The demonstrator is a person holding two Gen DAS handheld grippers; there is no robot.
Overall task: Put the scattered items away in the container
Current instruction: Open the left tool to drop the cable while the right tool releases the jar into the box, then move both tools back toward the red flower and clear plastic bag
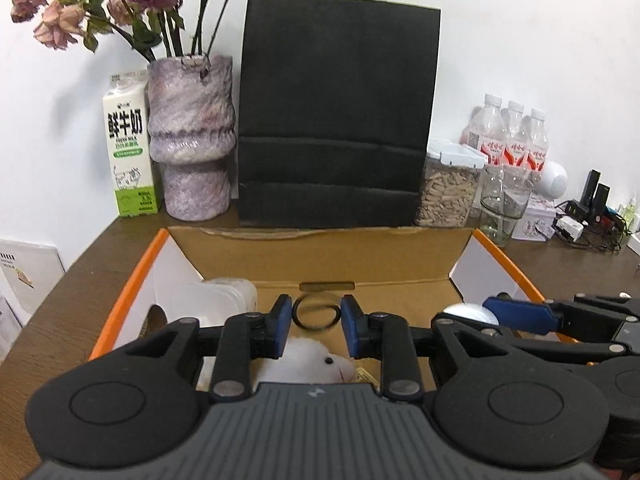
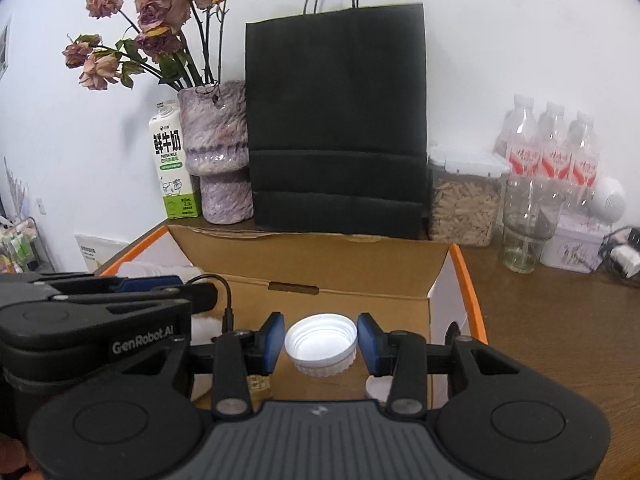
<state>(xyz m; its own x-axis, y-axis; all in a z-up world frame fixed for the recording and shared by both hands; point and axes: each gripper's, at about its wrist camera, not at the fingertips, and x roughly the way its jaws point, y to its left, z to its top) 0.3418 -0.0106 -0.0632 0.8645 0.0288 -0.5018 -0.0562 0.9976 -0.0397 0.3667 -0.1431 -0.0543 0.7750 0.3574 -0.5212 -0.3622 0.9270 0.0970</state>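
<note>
In the left wrist view, the left tool hangs over the open box on the counter, with a black ring between its blue pads. The ring looks blurred and a slim gap shows on each side, so I judge it released, or nearly so, and straight above the box floor, where a white plush and a pale tub already lie. In the right wrist view, the right tool carries a white cap, open side up, between its pads; they sit close against the rim, though whether they still press I cannot tell. The cap is also over the box interior, so the drop for both is straight down.
</note>
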